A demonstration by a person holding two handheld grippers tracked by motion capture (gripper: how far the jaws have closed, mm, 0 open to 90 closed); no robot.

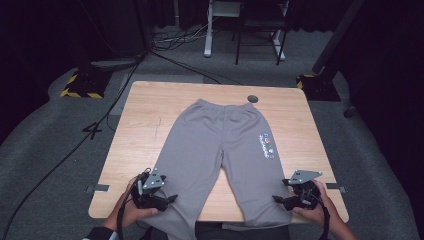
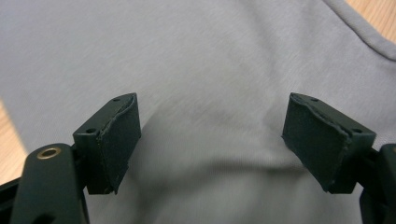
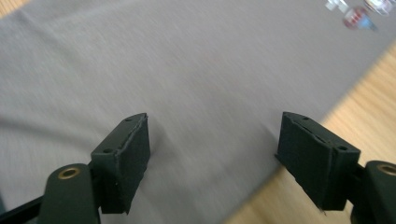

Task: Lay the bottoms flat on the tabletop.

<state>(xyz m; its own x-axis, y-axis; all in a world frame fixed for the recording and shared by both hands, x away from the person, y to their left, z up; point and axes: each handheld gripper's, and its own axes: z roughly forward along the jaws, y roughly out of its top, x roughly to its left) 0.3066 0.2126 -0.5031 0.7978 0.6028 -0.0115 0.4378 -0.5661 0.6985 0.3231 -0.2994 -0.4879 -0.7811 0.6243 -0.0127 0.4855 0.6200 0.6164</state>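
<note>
Grey sweatpants [image 1: 220, 145] lie flat on the wooden table [image 1: 150, 115], waistband at the far side, both legs running toward the front edge and hanging over it. A small coloured print [image 1: 267, 145] marks the right leg. My left gripper [image 1: 172, 199] hovers by the outer side of the left leg near the front edge, jaws open. My right gripper [image 1: 276, 199] is at the outer side of the right leg, also open. In the left gripper view the open gripper [image 2: 212, 135] has only grey fabric [image 2: 210, 56] behind it. In the right gripper view the open gripper [image 3: 215, 149] straddles the leg's edge [image 3: 163, 60] and bare wood [image 3: 369, 107].
A small dark round object [image 1: 253, 98] sits near the table's far edge by the waistband. Bare wood [image 1: 310, 130] flanks the pants on both sides. Cables [image 1: 100, 125] trail over the grey floor at the left, and black-and-yellow bases [image 1: 82, 87] stand beyond the far corners.
</note>
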